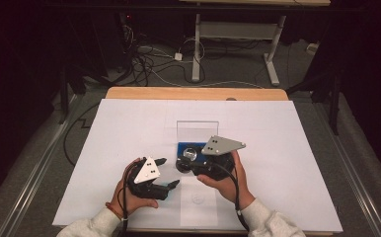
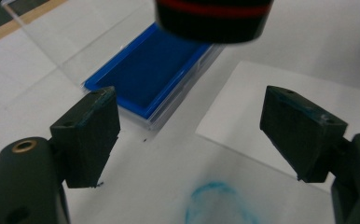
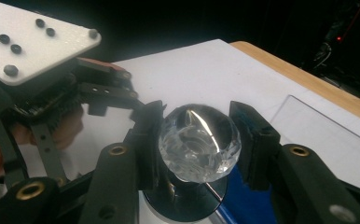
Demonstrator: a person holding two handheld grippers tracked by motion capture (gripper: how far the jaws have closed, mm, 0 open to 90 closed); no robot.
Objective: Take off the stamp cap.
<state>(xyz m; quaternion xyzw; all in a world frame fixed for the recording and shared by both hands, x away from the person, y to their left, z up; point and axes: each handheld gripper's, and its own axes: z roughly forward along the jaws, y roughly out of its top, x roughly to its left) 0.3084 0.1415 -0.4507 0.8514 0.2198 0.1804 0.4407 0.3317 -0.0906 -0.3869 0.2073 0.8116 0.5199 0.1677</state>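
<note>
Right gripper view showed the right gripper [image 3: 199, 140] clenched on the faceted clear knob of one stamp [image 3: 199, 142], held just above the single blue ink pad [image 1: 188, 148] on the surface [image 1: 277, 148]. That knob looked hard and slippery, so gripping across its widest part seemed safest. Beside it, the left gripper [image 2: 190, 123] stood released, over one sheet of paper [image 2: 243, 140] bearing one blue mark [image 2: 220, 203].

White sheet [image 1: 129, 148] covers wooden table [image 1: 193, 93]; cables [image 1: 144, 59] on floor beyond.
</note>
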